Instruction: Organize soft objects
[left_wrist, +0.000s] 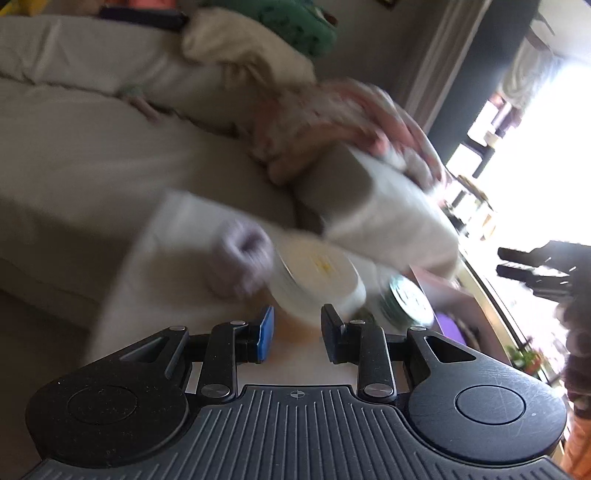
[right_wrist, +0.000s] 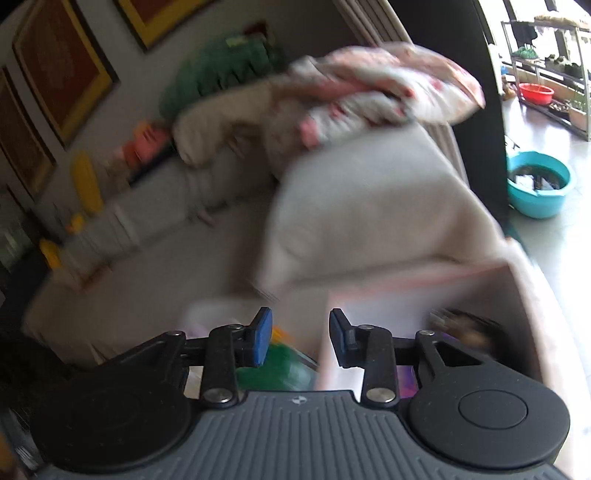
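Floral cloth (right_wrist: 384, 85) pink-white, crumpled atop sofa (right_wrist: 369, 206) arm, 12 o'clock. Blurred; no writing legible. Left tongs (left_wrist: 297, 334) spread, empty. Right tongs (right_wrist: 301, 338) spread, empty.

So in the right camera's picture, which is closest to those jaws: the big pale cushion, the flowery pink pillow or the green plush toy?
Nearest first, from the right gripper:
1. Big pale cushion, just ahead and slightly right.
2. Flowery pink pillow, lying on top of that cushion, further back.
3. Green plush toy, farthest, up on the sofa back to the left.
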